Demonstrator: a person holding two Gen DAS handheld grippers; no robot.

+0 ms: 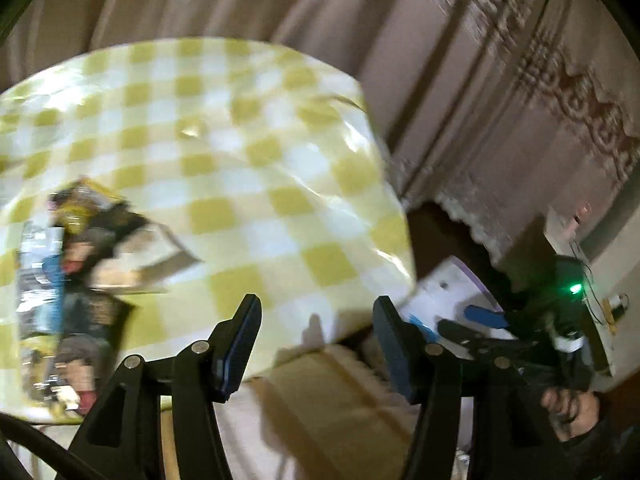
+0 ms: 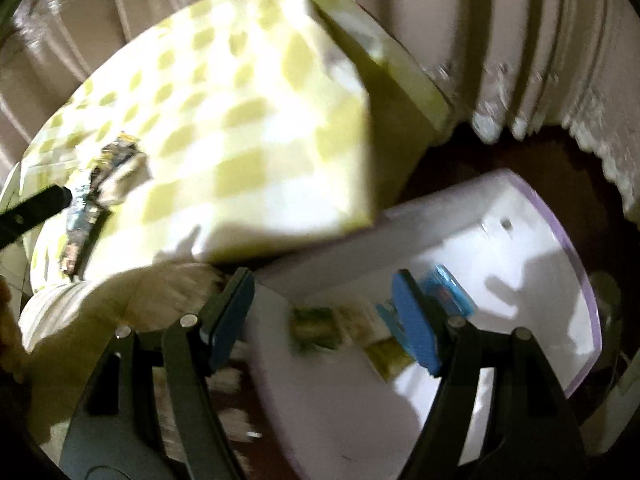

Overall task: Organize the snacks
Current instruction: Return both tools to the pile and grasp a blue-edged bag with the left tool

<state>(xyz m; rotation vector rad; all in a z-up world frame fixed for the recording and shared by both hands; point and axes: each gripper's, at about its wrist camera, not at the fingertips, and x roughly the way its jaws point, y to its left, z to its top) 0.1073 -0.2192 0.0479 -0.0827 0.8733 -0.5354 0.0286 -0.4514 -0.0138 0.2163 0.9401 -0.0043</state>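
From the left wrist camera, the left gripper (image 1: 316,344) is spread wide and holds nothing, hovering over the near edge of the table in a yellow-checked tablecloth (image 1: 224,128). A blurred heap of snack packets (image 1: 76,264) lies on the cloth at the left. Far right, the right gripper (image 1: 476,322) reaches over a white bin (image 1: 440,292).

From the right wrist camera, the right gripper (image 2: 324,312) is also wide apart and empty — poised above the white bin (image 2: 500,240), where blue and green-yellow packets (image 2: 352,328) lie, too blurred to count.
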